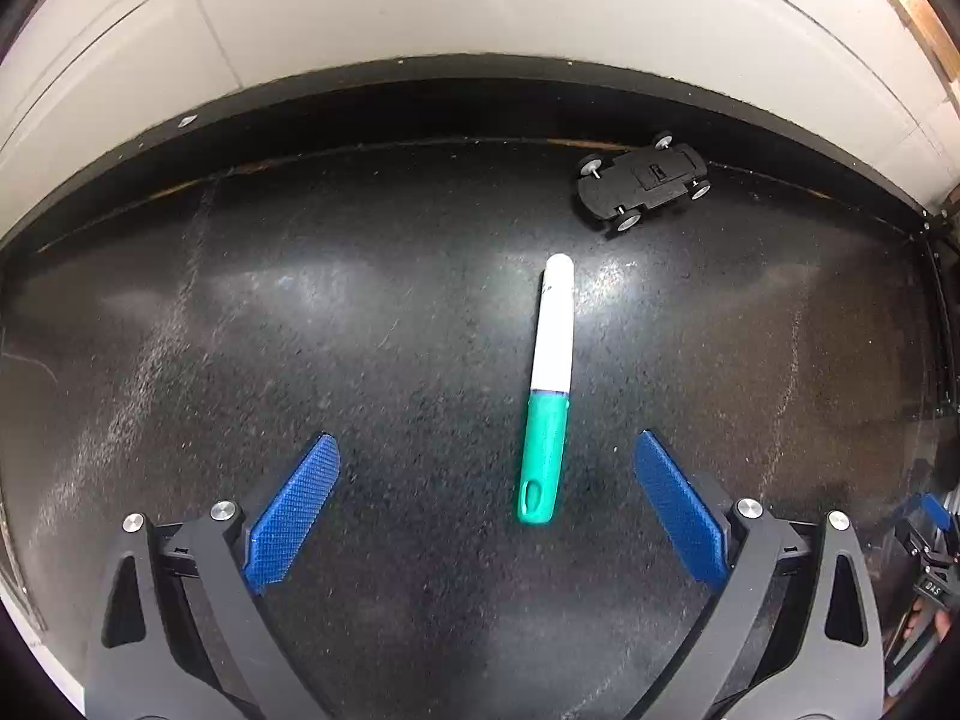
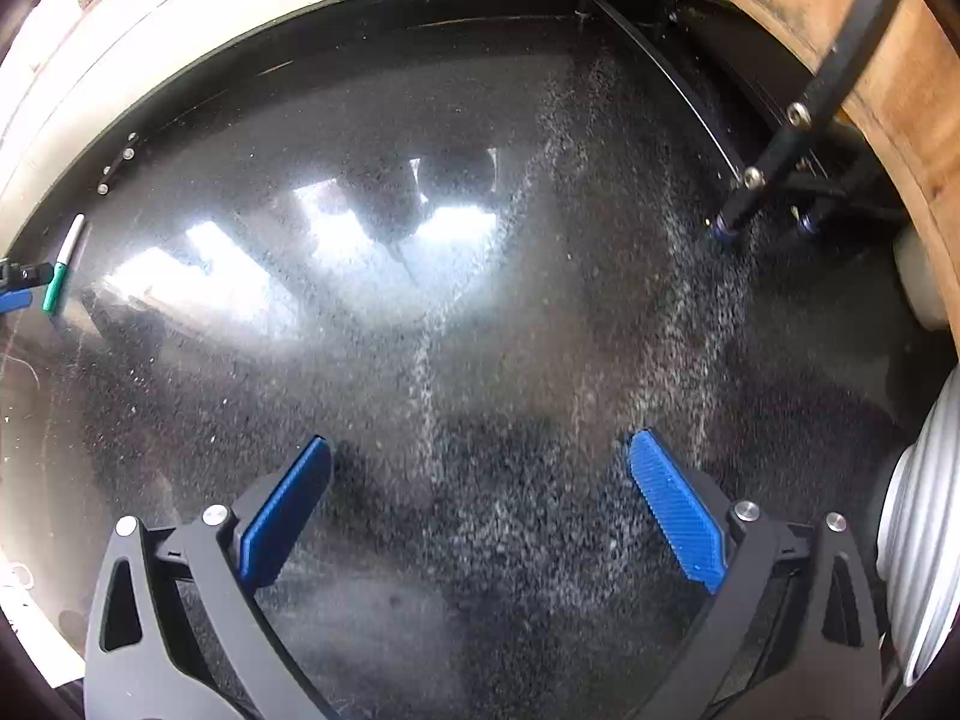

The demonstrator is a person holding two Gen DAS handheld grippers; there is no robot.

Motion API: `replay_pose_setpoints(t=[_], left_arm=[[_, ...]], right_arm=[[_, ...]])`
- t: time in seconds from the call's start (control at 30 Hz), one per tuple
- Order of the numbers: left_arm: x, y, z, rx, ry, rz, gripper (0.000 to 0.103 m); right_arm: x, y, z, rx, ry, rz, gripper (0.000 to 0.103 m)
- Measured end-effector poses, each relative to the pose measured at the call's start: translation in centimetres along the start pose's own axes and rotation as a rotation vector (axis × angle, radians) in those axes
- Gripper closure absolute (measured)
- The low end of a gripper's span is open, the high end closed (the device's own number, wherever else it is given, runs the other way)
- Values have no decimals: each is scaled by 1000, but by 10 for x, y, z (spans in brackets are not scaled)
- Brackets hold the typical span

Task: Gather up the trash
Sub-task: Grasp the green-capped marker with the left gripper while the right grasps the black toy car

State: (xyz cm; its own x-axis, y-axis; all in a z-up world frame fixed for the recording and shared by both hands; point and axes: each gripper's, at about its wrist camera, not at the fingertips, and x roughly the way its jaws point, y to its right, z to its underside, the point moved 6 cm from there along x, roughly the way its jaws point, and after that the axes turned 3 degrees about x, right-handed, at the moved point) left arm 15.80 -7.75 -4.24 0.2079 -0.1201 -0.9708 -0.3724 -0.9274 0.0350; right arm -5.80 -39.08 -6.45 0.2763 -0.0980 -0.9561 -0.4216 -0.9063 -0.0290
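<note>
The table top (image 1: 372,312) is seen as a dark, speckled, stone-like surface, glossy enough to mirror lights, with dusty streaks across it. The marker (image 1: 547,390) appears as smooth plastic, white on the barrel and green on the cap, and the toy car (image 1: 643,181) as matt black plastic. The gripper pads (image 1: 294,516) are shown in blue, finely ribbed plastic on matt black frames with bright metal screws.
</note>
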Motion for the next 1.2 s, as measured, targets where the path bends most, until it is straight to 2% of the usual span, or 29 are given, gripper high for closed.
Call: replay_pose_setpoints(t=[0.07,0.13,0.2,0.27,0.33,0.37,0.4,0.43,0.47,0.57,0.7,0.9,1.0,1.17,1.2], left_arm=[[10,2,-5,-2,-17,8,11],[15,2,-9,34,8,-44,12],[16,3,-14,70,38,-41,11],[17,1,-19,101,23,-30,13],[18,-9,-33,101,36,-32,23],[15,-17,-37,89,52,-38,42],[13,-28,-42,73,66,-47,71],[12,-40,-45,49,78,-63,86],[12,-52,-46,22,89,-65,90],[10,-79,-46,-12,114,-95,91],[5,-99,-35,-55,132,-105,91],[8,-102,-23,-74,149,-122,90],[6,-120,-23,-129,140,-109,90],[2,-157,-12,-208,118,-82,91],[1,-164,-8,-223,111,-75,91]], right_arm=[[7,-7,-11,-12,0,19,5],[11,-13,-23,0,7,21,5],[15,-15,-35,22,15,27,5],[19,-18,-46,69,14,41,5],[25,-26,-60,125,11,59,5],[28,-32,-67,129,10,60,5],[30,-39,-75,115,11,57,5],[34,-49,-83,98,15,51,5],[36,-58,-91,89,18,48,5],[45,-87,-112,76,1,27,5],[49,-152,-141,76,-2,-171,6],[50,-253,-168,2,13,-297,6],[53,-286,-179,-29,32,-337,8],[71,-314,-196,-61,14,-349,22],[72,-318,-200,-67,36,-348,24]])
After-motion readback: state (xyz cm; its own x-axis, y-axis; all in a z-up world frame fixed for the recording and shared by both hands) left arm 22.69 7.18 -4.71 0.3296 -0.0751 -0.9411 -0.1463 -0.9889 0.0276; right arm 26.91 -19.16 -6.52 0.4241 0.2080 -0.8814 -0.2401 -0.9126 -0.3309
